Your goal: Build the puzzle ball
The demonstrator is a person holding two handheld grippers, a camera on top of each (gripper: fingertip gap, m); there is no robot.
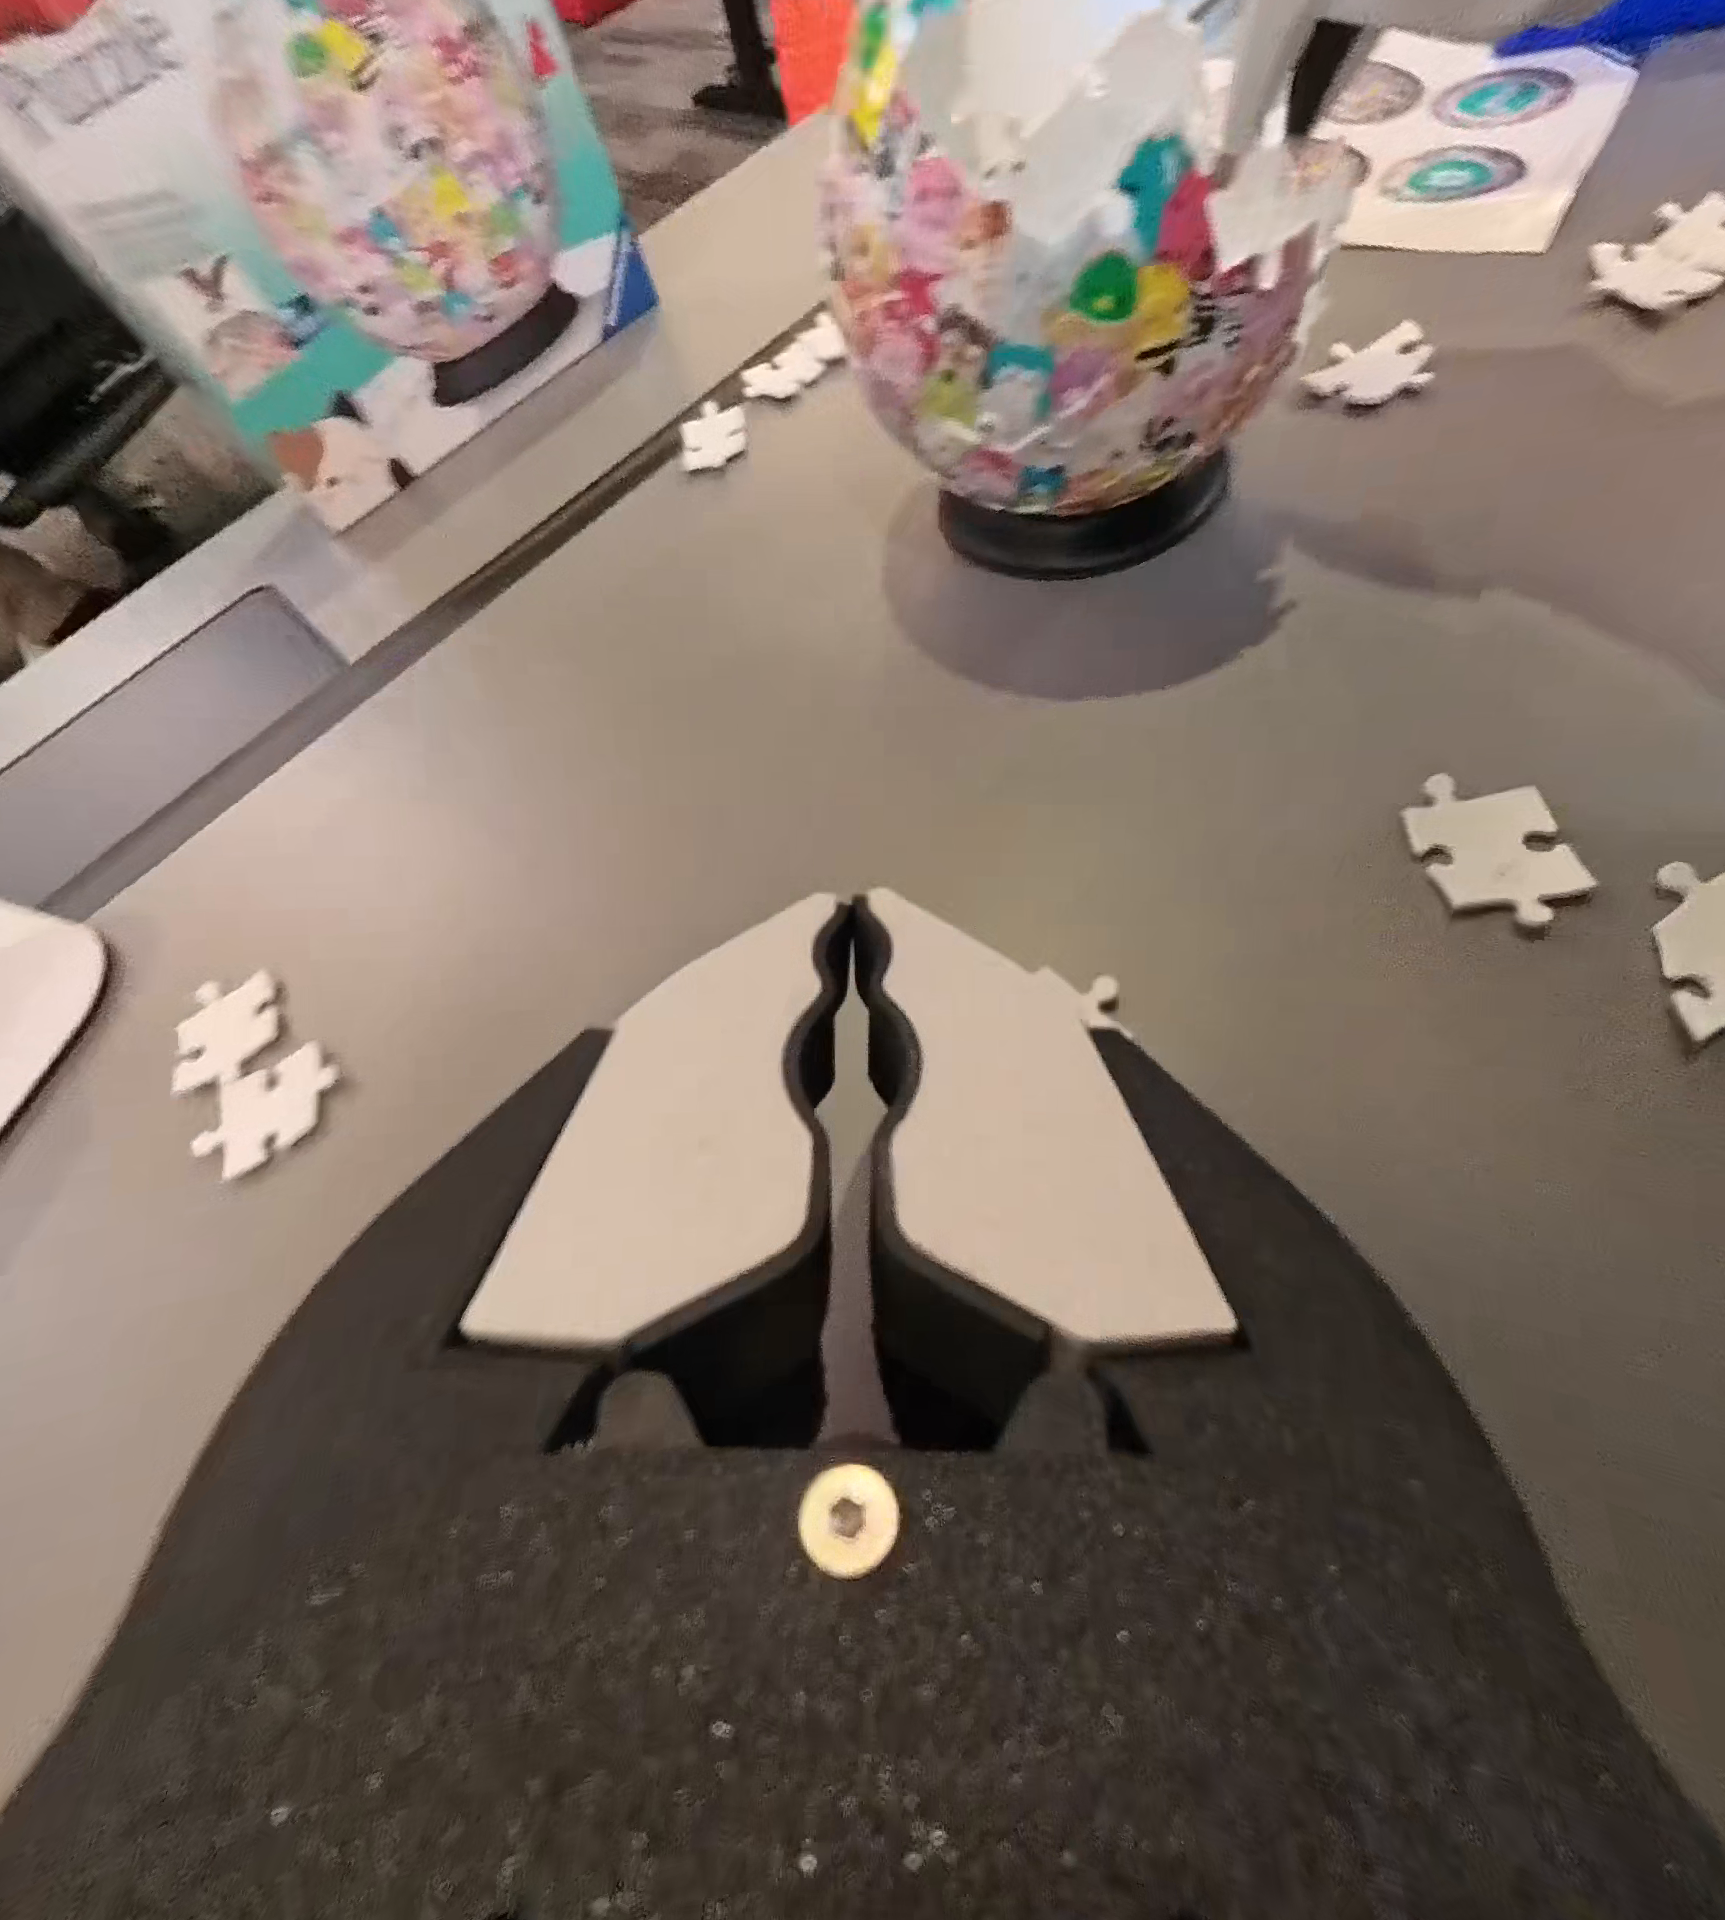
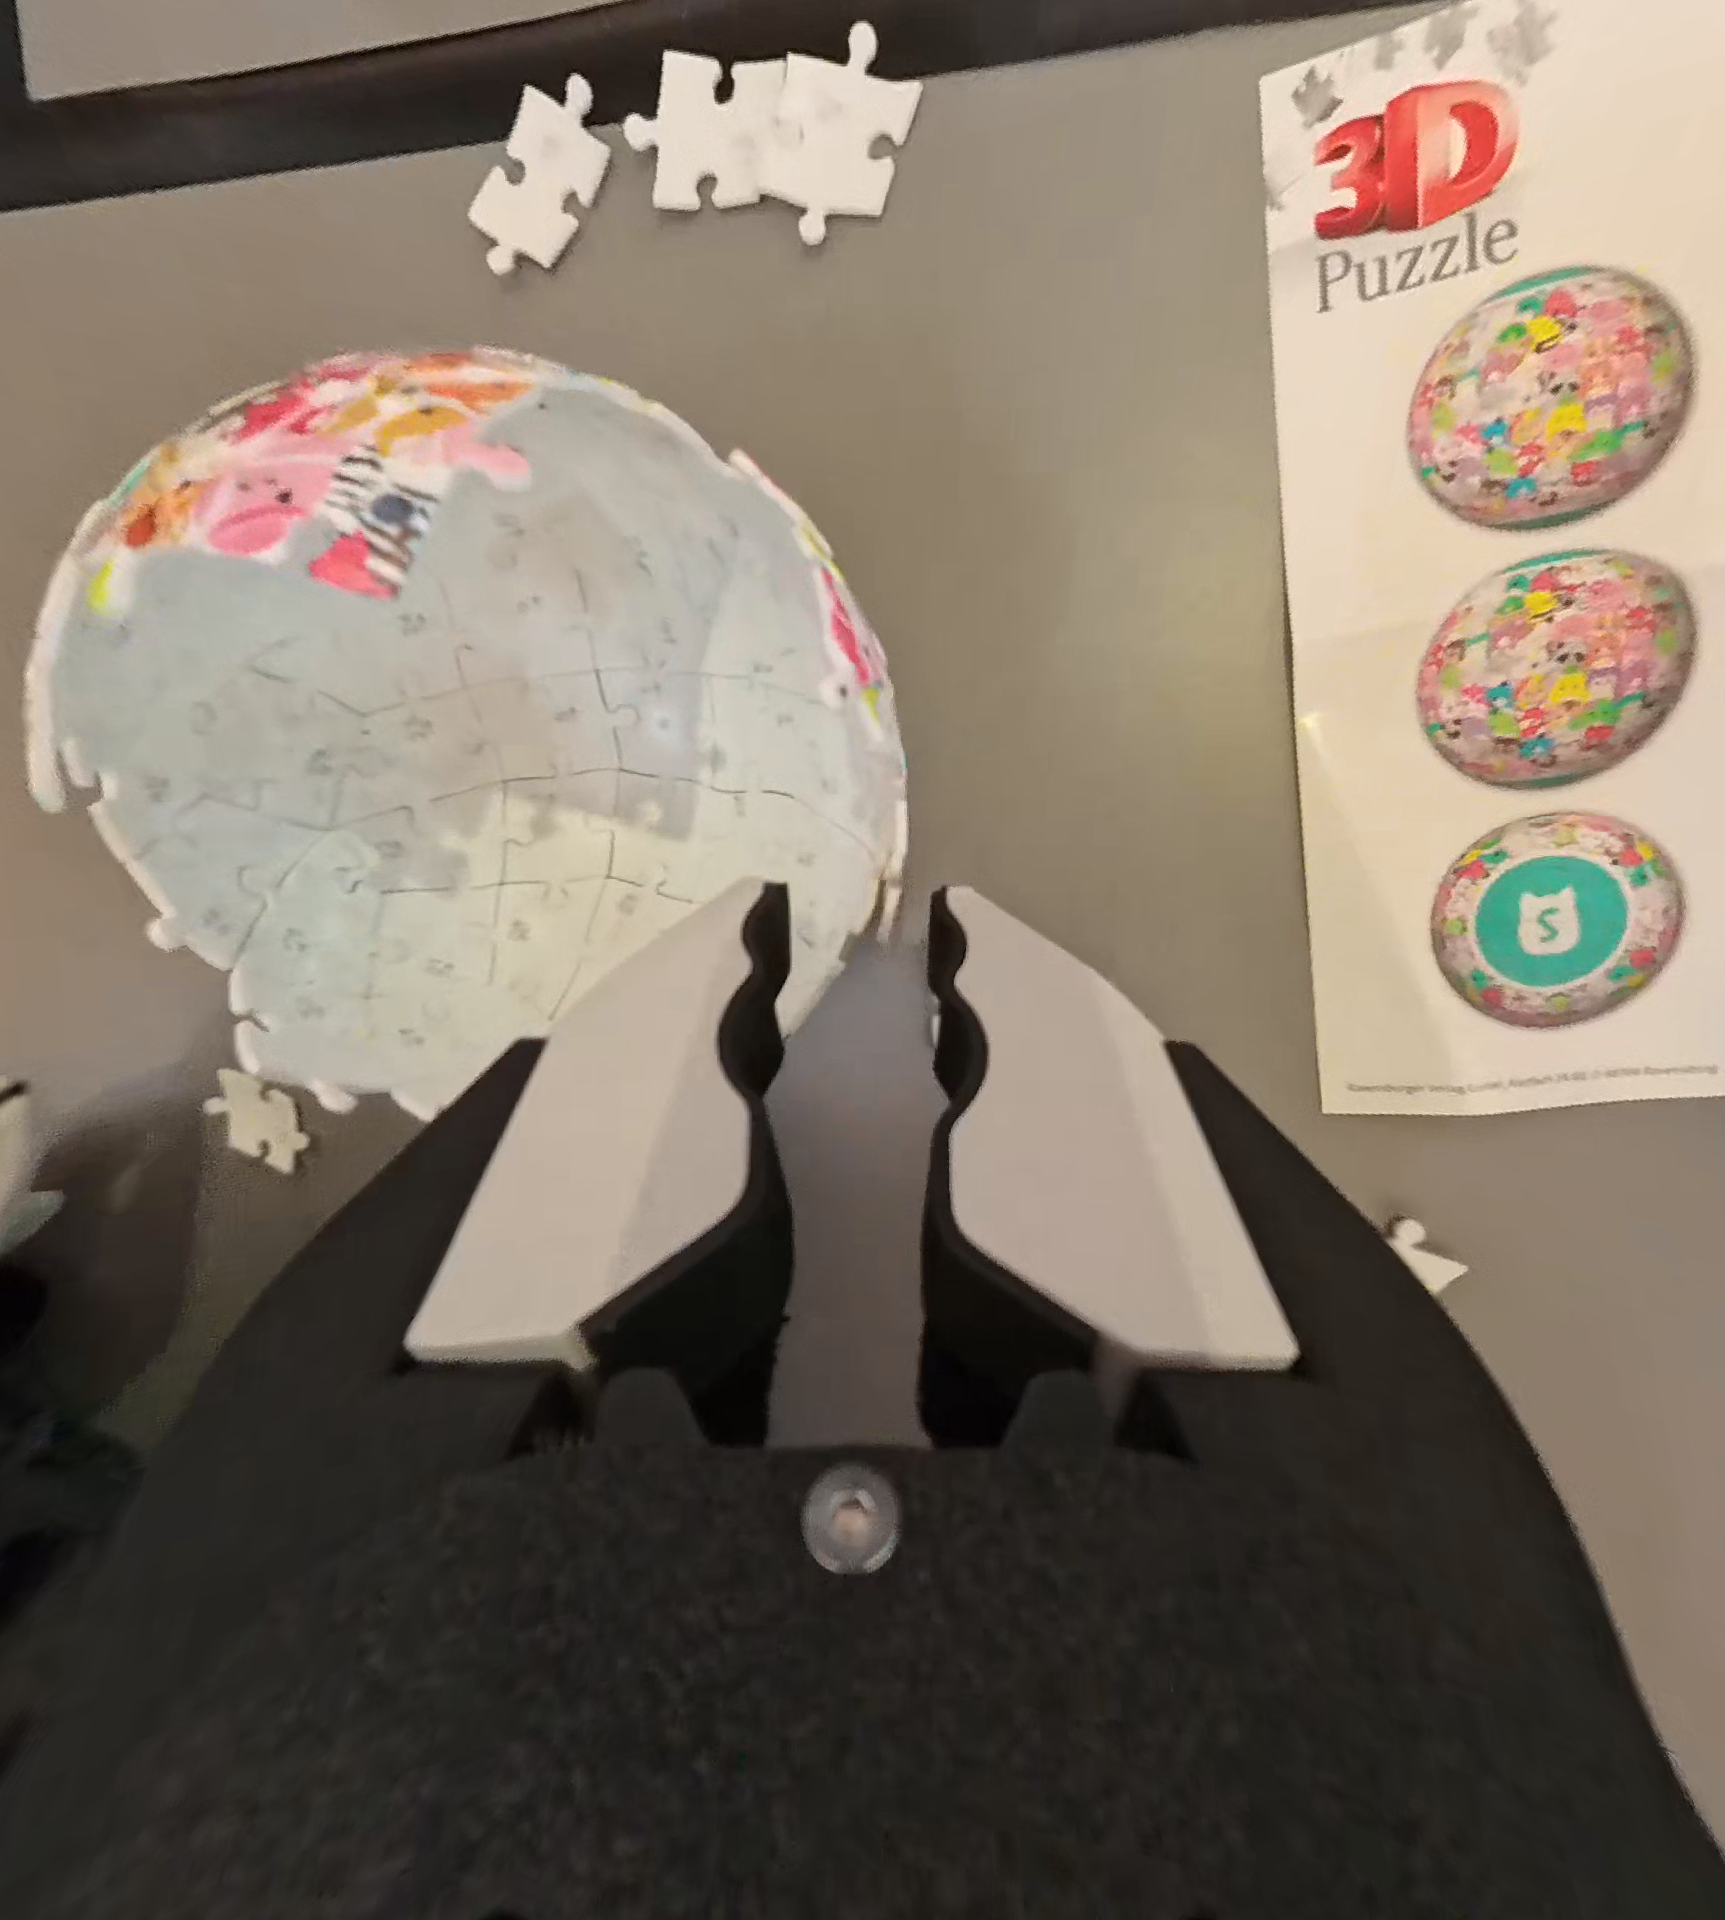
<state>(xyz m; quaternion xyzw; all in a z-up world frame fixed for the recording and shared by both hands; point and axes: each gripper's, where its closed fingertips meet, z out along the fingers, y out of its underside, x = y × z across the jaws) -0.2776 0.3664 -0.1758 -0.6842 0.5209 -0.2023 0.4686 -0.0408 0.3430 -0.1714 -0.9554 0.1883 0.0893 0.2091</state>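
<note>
The puzzle ball [image 1: 1066, 301] is sitting on its black ring stand [image 1: 1086, 520] toward the far middle of the grey table [image 1: 629, 748], and it's only partly built. There's a big gap up top, so the right wrist view is looking straight down into the pale inside of the shell [image 2: 442, 748], with just a strip of the colourful printed pieces showing along the far rim.

The left gripper [image 1: 854, 906] is hanging low over the table well in front of the ball. Its jaws are pressed together right at the tips and there's nothing between them.

The right gripper [image 2: 858, 896] is hovering above the ball's near edge with its jaws parted a bit, a clear gap between them, and it's not gripping anything either.

Loose white pieces are lying face-down all over the place: a pair [image 1: 250, 1075] to the left of the left gripper, two bigger ones [image 1: 1497, 857] off to its right, and a small cluster [image 2: 712, 140] beyond the ball in the right wrist view. One more is poking out from behind the left gripper's right finger.

The puzzle box [image 1: 338, 239] is standing upright at the back left, and the instruction sheet [image 2: 1564, 582] is lying flat to the right of the ball.
</note>
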